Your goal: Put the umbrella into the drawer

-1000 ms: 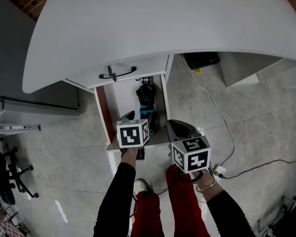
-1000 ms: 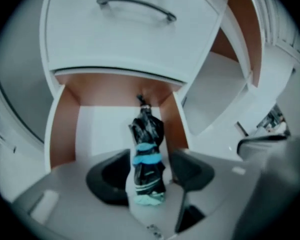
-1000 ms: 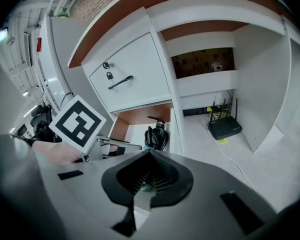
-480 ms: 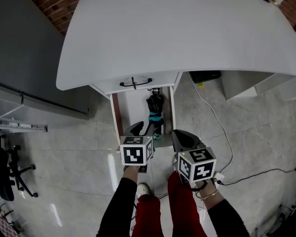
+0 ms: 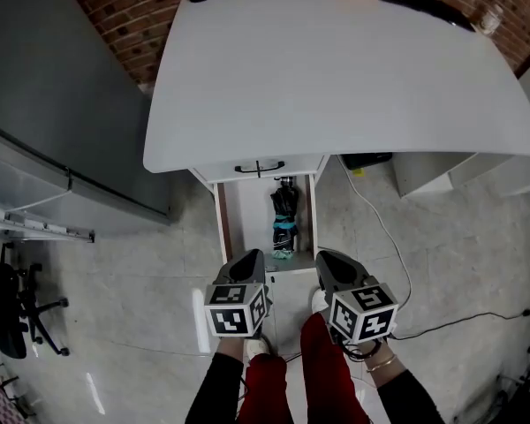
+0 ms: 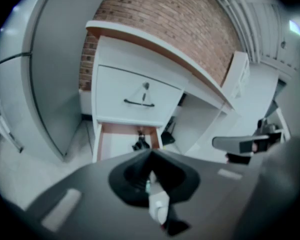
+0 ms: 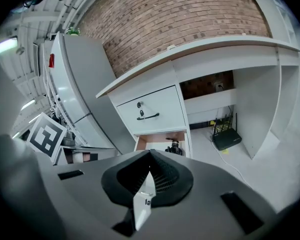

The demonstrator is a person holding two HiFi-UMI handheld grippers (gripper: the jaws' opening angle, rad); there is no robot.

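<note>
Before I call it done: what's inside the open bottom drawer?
A folded black umbrella with a teal band lies in the drawer, toward its right wall in the head view. Nothing else shows on its white floor. Its back end is covered by the closed drawer above.

carrier: open lower drawer (image 5: 247,223) | in it: black umbrella (image 5: 284,215), lengthwise, right side | floor (image 5: 141,307): black box (image 5: 367,160), white cable (image 5: 393,215)
</note>
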